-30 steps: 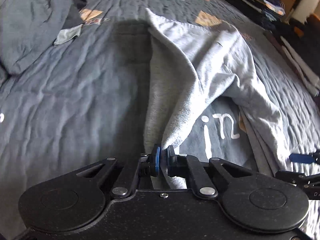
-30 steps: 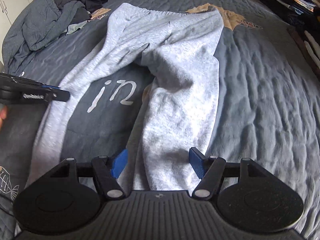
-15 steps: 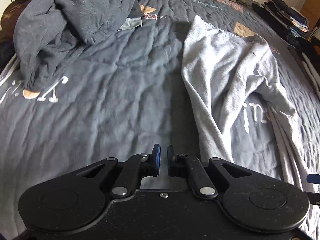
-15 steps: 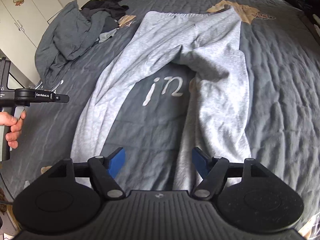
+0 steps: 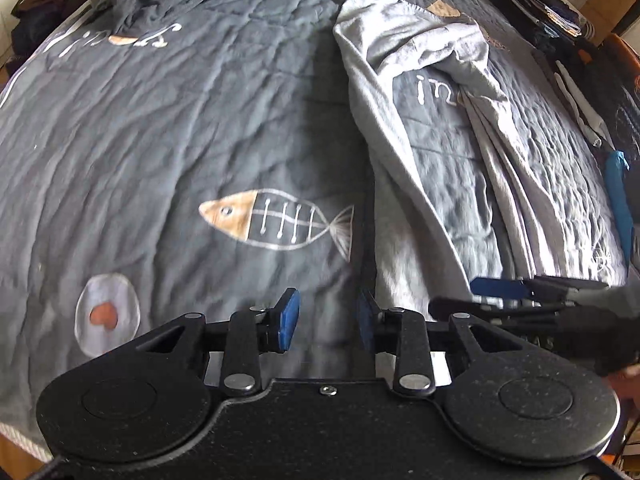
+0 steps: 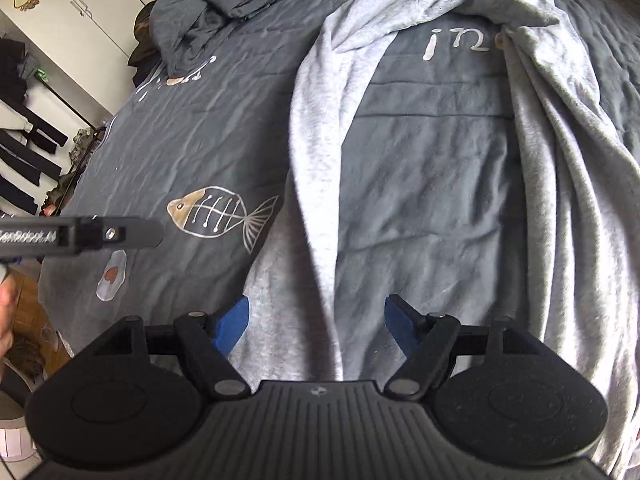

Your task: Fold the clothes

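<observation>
Garment: the grey sweatpants [image 6: 460,128] are lying spread on the bed [image 5: 160,128], waistband toward the top of the frame and both legs running down toward the cameras, with a strip of dark quilt showing between them.

Left leg: its cuff end is sitting in the lower middle of the right wrist view, flat and a bit blurred.

Right leg: it is bunching in long folds down the right side of that view.

Left tongs [image 5: 326,326]: they are hovering over bare quilt at the lower centre of the left wrist view, and the jaws are opening, with nothing between the blue pads.

Right tongs [image 6: 316,322]: they are standing wide and released, hanging right over the left leg's cuff end, with no cloth pinched.

Step in hand: the pants look laid out and let go, so I'm reading this as the pause between spreading and the first fold.

Next move: it's probably calling for a pinch on the two leg cuffs, one per tongs, then either bringing one leg across onto the other or carrying both up toward the waistband.

Watch for: the right leg's wrinkles look likely to fold in crooked unless they get smoothed first.

Surroundings: a dark heap of clothes [image 6: 224,4] is waiting at the upper left, well apart from the pants.
</observation>
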